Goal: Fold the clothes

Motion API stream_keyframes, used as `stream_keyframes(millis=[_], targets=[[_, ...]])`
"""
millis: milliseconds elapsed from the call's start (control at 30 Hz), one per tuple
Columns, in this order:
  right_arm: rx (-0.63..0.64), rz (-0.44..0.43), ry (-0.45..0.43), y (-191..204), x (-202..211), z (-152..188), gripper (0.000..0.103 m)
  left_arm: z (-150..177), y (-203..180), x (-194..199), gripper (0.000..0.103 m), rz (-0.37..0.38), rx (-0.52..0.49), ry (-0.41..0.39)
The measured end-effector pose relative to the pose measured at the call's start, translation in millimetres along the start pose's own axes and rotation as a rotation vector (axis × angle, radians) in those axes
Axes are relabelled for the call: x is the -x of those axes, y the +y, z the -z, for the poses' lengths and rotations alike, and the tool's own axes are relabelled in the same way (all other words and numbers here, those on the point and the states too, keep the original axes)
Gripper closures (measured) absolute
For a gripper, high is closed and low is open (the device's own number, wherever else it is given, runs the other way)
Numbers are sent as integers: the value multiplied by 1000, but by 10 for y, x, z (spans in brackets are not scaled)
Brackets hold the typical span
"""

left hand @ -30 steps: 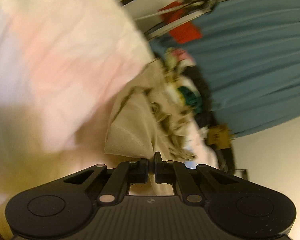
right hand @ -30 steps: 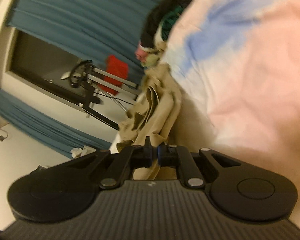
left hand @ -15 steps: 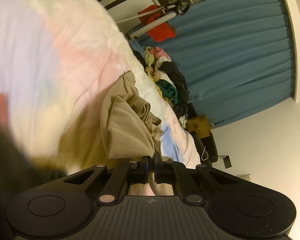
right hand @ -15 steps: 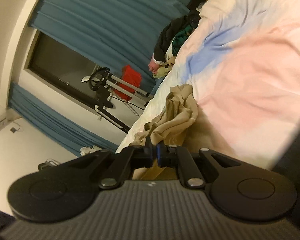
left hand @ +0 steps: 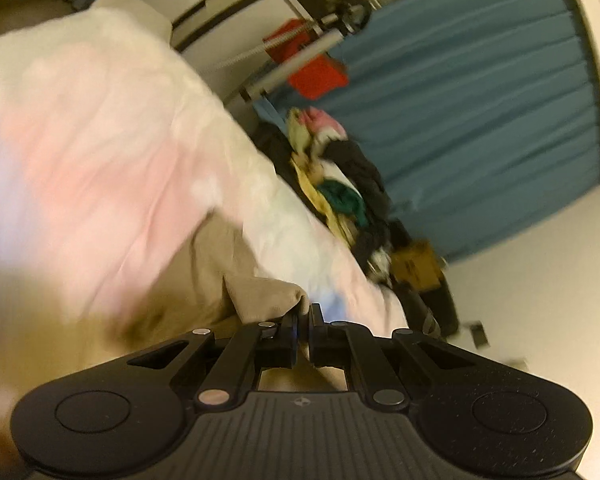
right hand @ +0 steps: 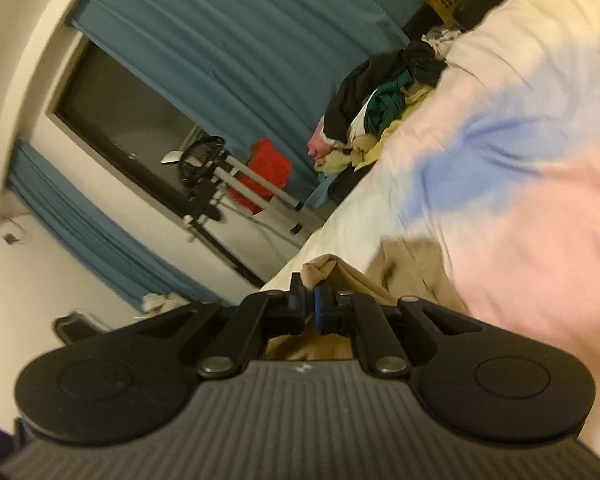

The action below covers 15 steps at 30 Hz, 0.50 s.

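Note:
A beige garment (left hand: 256,292) lies on a bed covered by a pastel pink, blue and white duvet (left hand: 100,152). My left gripper (left hand: 304,312) is shut on an edge of the garment, which spreads to the left ahead of it. In the right wrist view my right gripper (right hand: 308,300) is shut on another edge of the same beige garment (right hand: 404,276), which lies ahead and to the right on the duvet (right hand: 520,168). Both views are tilted and blurred.
A pile of mixed clothes (left hand: 332,184) sits at the far end of the bed, also in the right wrist view (right hand: 380,108). Blue curtains (left hand: 480,120), a metal rack with a red item (right hand: 268,172) and a brown paper bag (left hand: 416,268) stand beyond.
Both grippers have swung and lowered toward the bed with the beige garment still pinched. The garment now lies flatter and closer to the fingers than before.

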State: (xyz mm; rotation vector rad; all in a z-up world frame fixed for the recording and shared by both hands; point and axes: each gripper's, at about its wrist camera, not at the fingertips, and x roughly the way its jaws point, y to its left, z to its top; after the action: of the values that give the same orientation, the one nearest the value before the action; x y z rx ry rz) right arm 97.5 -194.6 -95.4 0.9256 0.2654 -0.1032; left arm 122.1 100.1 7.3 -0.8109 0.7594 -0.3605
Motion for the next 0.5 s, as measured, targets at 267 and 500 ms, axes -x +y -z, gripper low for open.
stream_keyframes(millis=[267,500], targets=[[100,112,9,-212,-1050,-145,95,-326,-81,-1044,97,-87,-131,-29],[5,100,47,-634,-1322,-122,95,-265,2,-1449,97,-69,-212,-37]])
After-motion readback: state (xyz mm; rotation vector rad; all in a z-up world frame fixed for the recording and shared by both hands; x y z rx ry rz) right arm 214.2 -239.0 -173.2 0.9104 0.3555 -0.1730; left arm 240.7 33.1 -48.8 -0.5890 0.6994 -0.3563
